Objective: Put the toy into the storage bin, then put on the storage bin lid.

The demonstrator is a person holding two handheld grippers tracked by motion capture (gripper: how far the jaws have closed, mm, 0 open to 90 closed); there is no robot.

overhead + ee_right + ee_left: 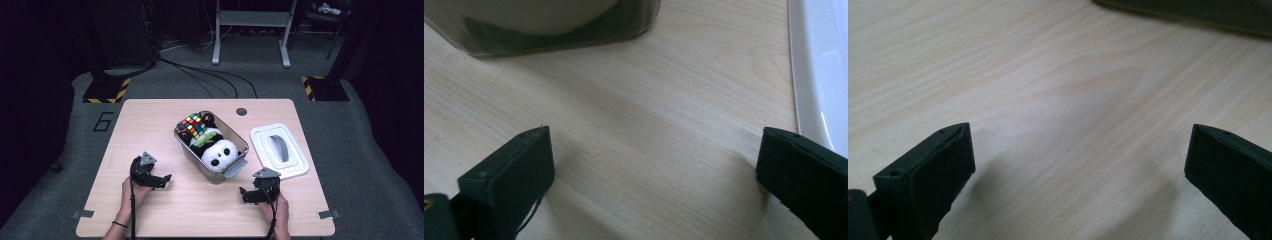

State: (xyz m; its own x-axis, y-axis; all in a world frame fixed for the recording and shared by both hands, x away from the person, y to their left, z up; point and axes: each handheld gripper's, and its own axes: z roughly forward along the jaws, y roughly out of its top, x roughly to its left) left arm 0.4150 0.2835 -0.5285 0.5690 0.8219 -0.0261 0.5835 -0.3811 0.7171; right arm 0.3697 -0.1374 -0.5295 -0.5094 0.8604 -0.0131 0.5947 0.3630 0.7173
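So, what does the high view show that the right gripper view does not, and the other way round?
The high view alone shows the black-and-white panda plush toy and the multicoloured puzzle cube lying in the box, the left gripper, and both hands.

The right gripper view alone shows, close up, that the right gripper has its black jaws wide apart over bare wood, holding nothing.

Both show the transparent grey plastic box, the white rectangular plastic lid and the light wooden table.

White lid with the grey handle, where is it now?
In the high view the white rectangular lid with the grey handle lies flat on the wooden table, right of the clear storage bin, beyond the right gripper.
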